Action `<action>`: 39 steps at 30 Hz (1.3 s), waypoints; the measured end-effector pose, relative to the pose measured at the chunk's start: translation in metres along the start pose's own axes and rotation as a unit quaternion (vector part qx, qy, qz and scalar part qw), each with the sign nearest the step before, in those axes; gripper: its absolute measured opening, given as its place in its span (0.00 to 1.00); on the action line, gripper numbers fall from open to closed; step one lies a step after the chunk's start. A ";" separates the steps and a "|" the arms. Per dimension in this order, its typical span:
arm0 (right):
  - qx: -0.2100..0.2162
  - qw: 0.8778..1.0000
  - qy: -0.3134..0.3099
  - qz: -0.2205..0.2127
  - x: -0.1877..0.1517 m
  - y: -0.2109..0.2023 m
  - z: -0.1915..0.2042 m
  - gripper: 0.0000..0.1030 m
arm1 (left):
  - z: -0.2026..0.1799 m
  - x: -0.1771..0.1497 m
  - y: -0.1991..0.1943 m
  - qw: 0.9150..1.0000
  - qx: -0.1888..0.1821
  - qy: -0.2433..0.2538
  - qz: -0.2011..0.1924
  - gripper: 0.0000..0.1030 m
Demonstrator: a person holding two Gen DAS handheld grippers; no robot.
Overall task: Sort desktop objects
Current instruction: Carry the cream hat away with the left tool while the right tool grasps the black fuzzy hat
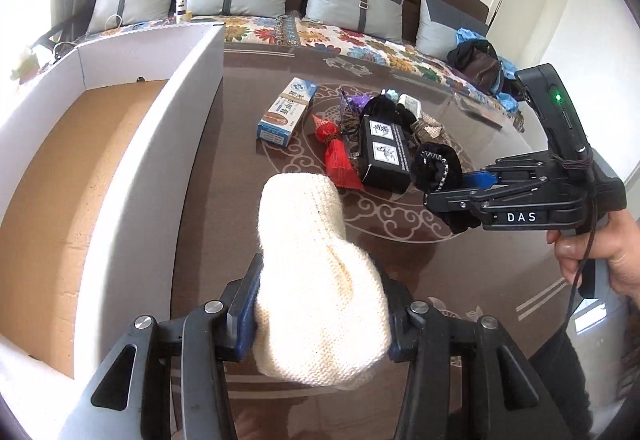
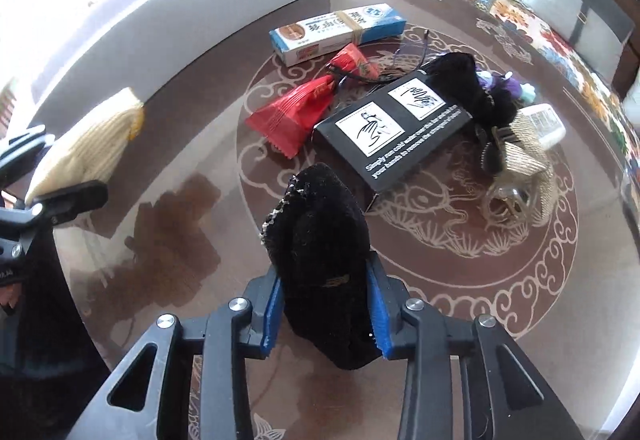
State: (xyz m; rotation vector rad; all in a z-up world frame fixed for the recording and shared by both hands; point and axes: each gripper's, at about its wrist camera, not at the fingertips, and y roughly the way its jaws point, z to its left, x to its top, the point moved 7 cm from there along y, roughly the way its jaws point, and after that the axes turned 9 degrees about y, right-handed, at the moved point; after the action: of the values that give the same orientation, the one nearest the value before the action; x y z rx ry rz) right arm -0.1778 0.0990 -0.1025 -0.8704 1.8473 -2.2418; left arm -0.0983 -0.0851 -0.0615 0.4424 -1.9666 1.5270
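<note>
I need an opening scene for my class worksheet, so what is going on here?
A person is sorting clutter off a patterned table, a handheld tool in each hand. The left tool grips a cream knitted sock beside the open cardboard box. The right tool grips a black sock above the table.

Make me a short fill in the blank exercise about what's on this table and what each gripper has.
1. The left gripper is shut on a ____ knitted item.
2. The right gripper is shut on a ____ fuzzy item.
3. The red wrapper lies between the toothpaste box and the ____ box.

Missing words: cream; black; black
</note>
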 end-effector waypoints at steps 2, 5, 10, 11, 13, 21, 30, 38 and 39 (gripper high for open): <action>0.031 0.999 0.037 -0.024 0.020 -0.026 0.013 0.36 | 0.014 0.010 -0.030 0.999 -0.010 -0.026 -0.027 0.46; 0.099 0.992 0.047 -0.068 0.055 -0.063 0.065 0.36 | 0.056 0.025 -0.073 0.997 0.016 -0.044 -0.059 0.46; 0.212 0.972 0.024 -0.099 0.099 -0.082 0.195 0.37 | 0.157 0.015 -0.102 0.989 0.113 -0.080 -0.041 0.46; 0.228 0.969 0.019 -0.094 0.105 -0.076 0.218 0.37 | 0.175 0.008 -0.101 0.988 0.126 -0.089 -0.029 0.46; 0.237 0.968 0.002 -0.082 0.115 -0.061 0.260 0.38 | 0.202 -0.007 -0.089 0.984 0.150 -0.093 0.005 0.46; 0.223 0.972 0.062 -0.038 0.111 0.003 0.284 0.73 | 0.232 -0.041 -0.073 0.973 0.199 -0.105 0.057 0.66; 0.079 0.977 0.036 -0.193 0.043 -0.049 0.139 0.97 | 0.089 0.015 -0.103 0.992 0.102 -0.020 -0.069 0.79; -0.100 0.981 0.101 -0.135 -0.062 -0.005 -0.039 0.97 | -0.067 -0.002 -0.004 0.999 0.003 0.049 -0.015 1.00; -0.108 0.979 0.115 -0.132 -0.070 -0.003 -0.054 0.97 | -0.075 -0.009 0.019 0.998 0.008 0.057 0.005 1.00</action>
State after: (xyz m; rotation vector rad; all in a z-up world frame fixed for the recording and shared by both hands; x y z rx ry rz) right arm -0.1457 0.1764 -0.1300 -0.9770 2.2329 -2.4169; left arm -0.0834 -0.0087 -0.0694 0.3440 -1.8734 1.5406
